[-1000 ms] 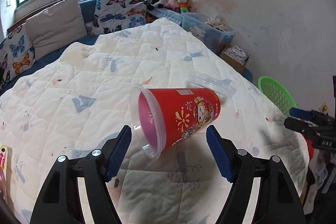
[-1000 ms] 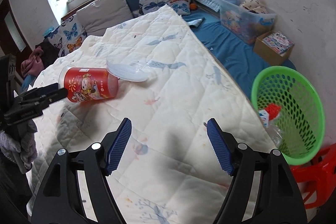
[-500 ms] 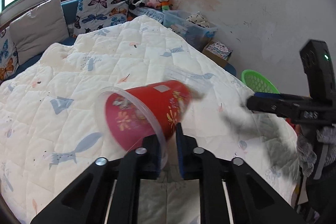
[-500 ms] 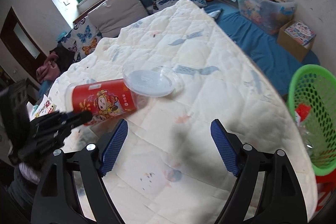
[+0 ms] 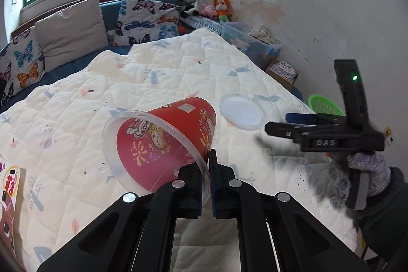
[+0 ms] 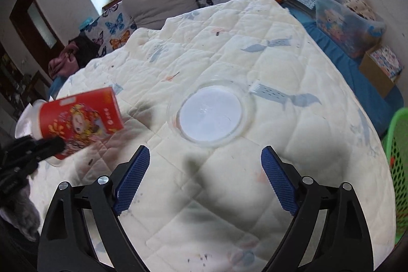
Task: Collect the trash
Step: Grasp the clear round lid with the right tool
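The left gripper (image 5: 207, 184) is pinched on the clear rim of the red cup (image 5: 163, 144), which hangs tilted just above the quilt (image 5: 178, 73). The right gripper (image 6: 204, 180), whose jaws have just been opening with nothing between them, is spread wide before the clear lid (image 6: 210, 114) lying flat on the quilt. The cup appears light and thin-walled (it may flex or slip under a rim-only grip); the lid, probably thin and slippery, is best taken across its raised edge.
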A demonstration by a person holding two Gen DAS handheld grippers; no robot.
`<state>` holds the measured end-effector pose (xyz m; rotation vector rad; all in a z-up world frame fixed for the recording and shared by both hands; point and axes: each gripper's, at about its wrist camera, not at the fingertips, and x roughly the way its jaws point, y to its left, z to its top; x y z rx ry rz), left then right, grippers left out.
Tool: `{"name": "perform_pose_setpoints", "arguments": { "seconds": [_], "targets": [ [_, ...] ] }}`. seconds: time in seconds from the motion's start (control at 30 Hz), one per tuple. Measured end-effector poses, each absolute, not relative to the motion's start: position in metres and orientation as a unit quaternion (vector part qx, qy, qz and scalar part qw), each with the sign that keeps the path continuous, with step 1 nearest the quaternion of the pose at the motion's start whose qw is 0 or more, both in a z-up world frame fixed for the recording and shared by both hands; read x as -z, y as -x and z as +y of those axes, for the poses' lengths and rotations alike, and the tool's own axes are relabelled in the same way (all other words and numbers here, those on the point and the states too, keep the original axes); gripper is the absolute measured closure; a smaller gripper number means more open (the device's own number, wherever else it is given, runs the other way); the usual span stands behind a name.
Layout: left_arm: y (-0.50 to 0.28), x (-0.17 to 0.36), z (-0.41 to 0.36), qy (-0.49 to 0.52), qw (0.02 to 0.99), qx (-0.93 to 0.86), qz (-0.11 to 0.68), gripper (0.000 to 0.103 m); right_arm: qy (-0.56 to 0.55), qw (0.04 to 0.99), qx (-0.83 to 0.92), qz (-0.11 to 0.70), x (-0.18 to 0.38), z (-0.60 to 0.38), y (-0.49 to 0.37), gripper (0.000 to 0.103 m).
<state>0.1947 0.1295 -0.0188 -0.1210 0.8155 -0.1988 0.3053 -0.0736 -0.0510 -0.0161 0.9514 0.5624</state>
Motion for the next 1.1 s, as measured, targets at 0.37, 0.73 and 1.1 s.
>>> {"name": "perform_pose_setpoints", "arguments": {
  "seconds": [0.37,0.73,1.1],
  "targets": [
    [-0.198,0.02,0.142,0.067,0.912,0.089,0.396,0.098,0.064,0.853,-0.258,0.45,0.078,-0.039,-0.337,0.006],
    [-0.198,0.023,0.131,0.065,0.909,0.098,0.401,0.098,0.047,0.859,-0.246,0.446,0.072,-0.049,-0.334,0.015],
    [-0.196,0.015,0.084,0.05,0.906,0.139,0.396,0.098,0.036,0.876,-0.207,0.434,0.052,-0.11,-0.297,0.015]
  ]
}}
